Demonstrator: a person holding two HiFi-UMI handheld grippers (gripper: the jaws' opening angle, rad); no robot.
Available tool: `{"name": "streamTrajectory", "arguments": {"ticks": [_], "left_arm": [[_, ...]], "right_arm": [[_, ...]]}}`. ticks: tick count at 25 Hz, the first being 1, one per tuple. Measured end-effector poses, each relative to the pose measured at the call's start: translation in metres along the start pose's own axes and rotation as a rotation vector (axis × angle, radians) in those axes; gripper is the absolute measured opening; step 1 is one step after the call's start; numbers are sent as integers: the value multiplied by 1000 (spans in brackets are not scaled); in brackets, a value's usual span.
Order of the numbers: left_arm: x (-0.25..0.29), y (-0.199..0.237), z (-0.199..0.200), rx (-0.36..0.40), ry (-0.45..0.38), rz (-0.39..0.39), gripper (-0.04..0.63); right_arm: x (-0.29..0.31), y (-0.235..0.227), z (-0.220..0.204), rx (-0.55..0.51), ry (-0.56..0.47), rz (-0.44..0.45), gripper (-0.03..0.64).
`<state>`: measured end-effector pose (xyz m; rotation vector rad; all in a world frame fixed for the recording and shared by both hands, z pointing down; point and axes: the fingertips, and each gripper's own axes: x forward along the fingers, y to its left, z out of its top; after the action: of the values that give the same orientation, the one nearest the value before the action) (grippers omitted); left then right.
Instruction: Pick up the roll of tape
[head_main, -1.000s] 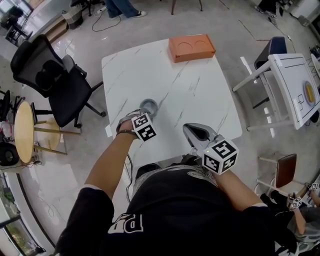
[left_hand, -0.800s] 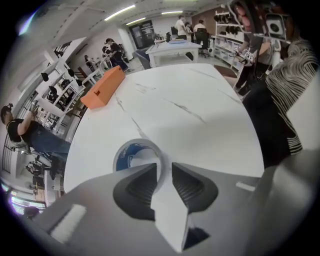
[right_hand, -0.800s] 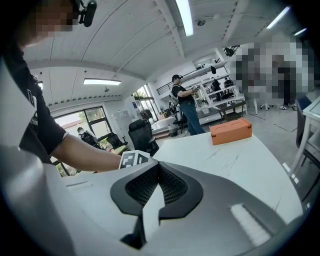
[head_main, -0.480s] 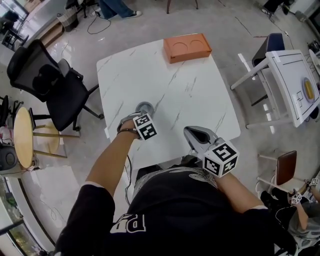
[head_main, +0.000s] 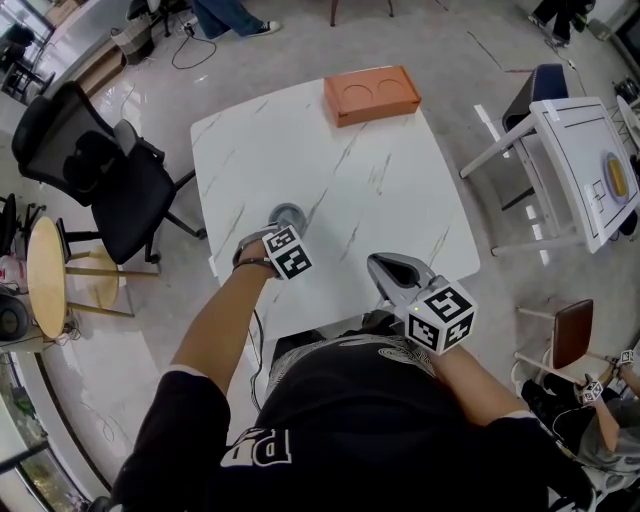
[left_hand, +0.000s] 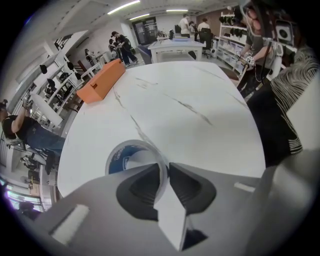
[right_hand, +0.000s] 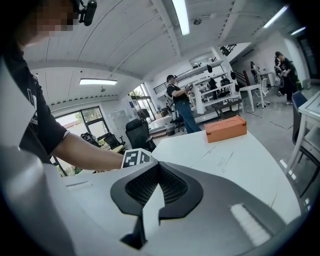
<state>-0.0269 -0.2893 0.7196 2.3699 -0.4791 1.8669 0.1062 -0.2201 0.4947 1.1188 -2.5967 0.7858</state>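
A grey roll of tape (head_main: 291, 211) with a blue inner core lies near the front left of the white marble table (head_main: 380, 190). My left gripper (head_main: 283, 227) is at the roll's near side. In the left gripper view its jaws (left_hand: 164, 172) are shut on the wall of the roll (left_hand: 131, 151), one jaw inside the ring and one outside. Whether the roll is off the table I cannot tell. My right gripper (head_main: 392, 268) hangs over the table's near edge, shut with nothing in it (right_hand: 157, 169).
An orange box (head_main: 371, 94) lies at the table's far edge. A black office chair (head_main: 100, 170) and a round wooden side table (head_main: 47, 262) stand to the left. A white table (head_main: 585, 170) stands to the right. People stand in the background.
The head camera has shifted a little, so the table sits slightly further left in view. Both grippers and the tape stay where they were on the table.
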Motion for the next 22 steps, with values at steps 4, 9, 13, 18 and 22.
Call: {"name": "streamTrajectory", "arguments": {"ticks": [4,9,13,18,22], "left_arm": [[-8,3,-1,-22,-15,11,117],[-26,14,0,-75,-68,46,112],[-47,19,4,-81,-110,76,112],[-83,17,10,-139,-196,108,112],[-117,19,12,-283,-317,121,112]], "right_arm": [[2,3,2,-7,-3,8,-2],[8,10,4,-22,-5,23,-2],[12,17,9,-31,-17,32,-2],[18,30,9,-44,-18,58,-2],[27,36,11,-66,-16,77,-2]]}}
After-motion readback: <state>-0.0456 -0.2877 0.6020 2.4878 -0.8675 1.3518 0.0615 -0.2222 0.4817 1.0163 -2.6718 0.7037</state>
